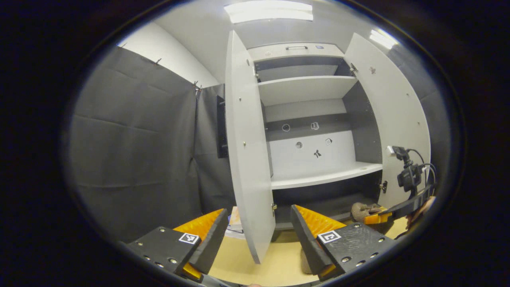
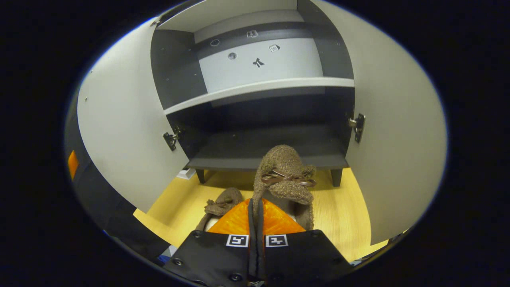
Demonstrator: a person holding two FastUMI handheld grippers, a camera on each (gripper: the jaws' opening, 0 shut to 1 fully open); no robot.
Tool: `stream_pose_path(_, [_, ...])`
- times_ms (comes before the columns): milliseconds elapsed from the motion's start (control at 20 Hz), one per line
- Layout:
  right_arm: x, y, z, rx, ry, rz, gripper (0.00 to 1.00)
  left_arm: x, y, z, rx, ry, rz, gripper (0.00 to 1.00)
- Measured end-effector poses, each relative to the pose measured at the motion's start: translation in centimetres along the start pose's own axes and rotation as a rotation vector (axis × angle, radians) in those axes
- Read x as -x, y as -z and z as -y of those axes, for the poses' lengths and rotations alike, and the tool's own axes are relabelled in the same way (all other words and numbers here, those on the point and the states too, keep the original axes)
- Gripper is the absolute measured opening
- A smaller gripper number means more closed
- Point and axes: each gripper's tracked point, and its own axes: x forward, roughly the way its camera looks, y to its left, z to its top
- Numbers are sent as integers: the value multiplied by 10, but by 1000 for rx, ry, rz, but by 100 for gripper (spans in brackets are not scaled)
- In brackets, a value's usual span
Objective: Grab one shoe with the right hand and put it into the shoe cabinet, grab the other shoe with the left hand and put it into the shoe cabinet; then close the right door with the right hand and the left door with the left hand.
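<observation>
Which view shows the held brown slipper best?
The right gripper view: the held brown slipper rises clear and close above the right gripper, bow visible, before the shoe cabinet. The left gripper view shows it small, partly hidden, far right.

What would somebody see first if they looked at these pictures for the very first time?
Probably the fuzzy brown shoe with a little bow, pinched in the right hand-held gripper and held up in front of the cabinet's dark bottom shelf. Next, the tall shoe cabinet with both doors swung wide open. The second brown shoe lies on the yellow floor to the left of the held one, while the left hand-held gripper is open near the left door.
</observation>
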Motion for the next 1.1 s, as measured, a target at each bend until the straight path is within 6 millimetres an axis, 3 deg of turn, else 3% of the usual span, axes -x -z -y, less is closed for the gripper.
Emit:
stream_pose_path(150, [18,-33,-6,7,-26,65,1,-1,-3,9,7,15,9,91])
stream_pose_path(200, [23,-44,-8,10,-33,85,1,-2,-2,11,9,20,12,98])
stream_pose_path(600, [51,-128,-17,29,-71,247,1,-16,2,24,19,35,13,98])
stream_pose_path(800, [44,-171,-18,43,-76,308,1,-24,3,30,27,38,9,98])
stream_pose_path(1100, [15,-225,-10,60,-56,349,0,-30,8,32,25,28,-2,98])
